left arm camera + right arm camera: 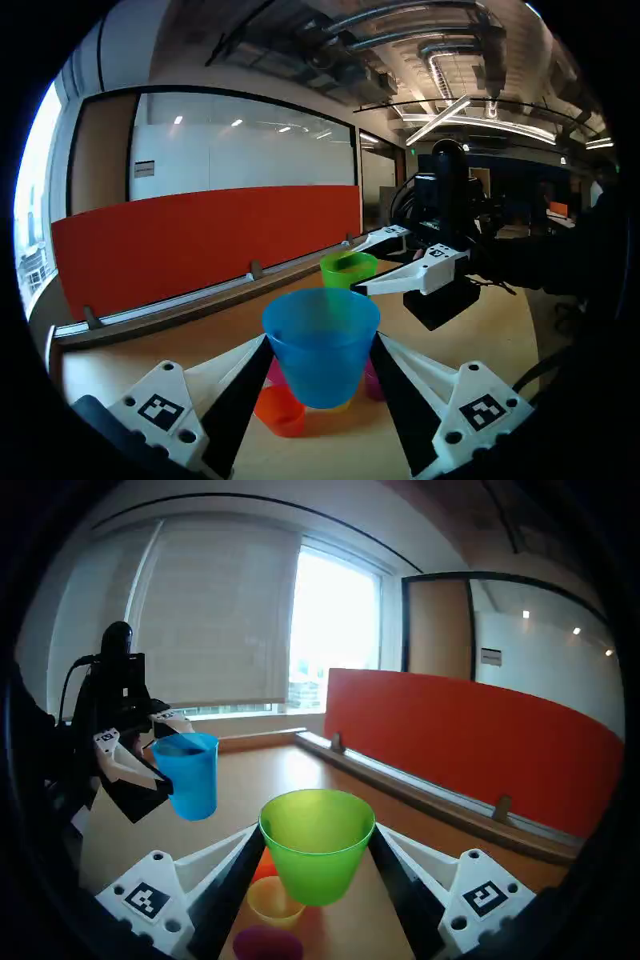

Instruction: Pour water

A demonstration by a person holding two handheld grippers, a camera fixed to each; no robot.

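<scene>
A blue plastic cup (322, 346) stands upright between the fingers of my left gripper (320, 364), which is shut on it above the table. Farther off in the left gripper view, the right gripper (374, 268) holds a green cup (347, 269). In the right gripper view, that green cup (317, 853) sits upright and close, with my right gripper (317, 860) shut on it. The blue cup (187, 774) hangs to the left there, held by the left gripper (152, 764). Whether either cup holds water is not visible.
Small cups lie on the wooden table (496, 336) under the grippers: orange (281, 410), yellow (274, 901), purple (267, 944). A red divider panel (200, 240) runs along the table's far edge. A person's dark sleeve (552, 264) is at the right.
</scene>
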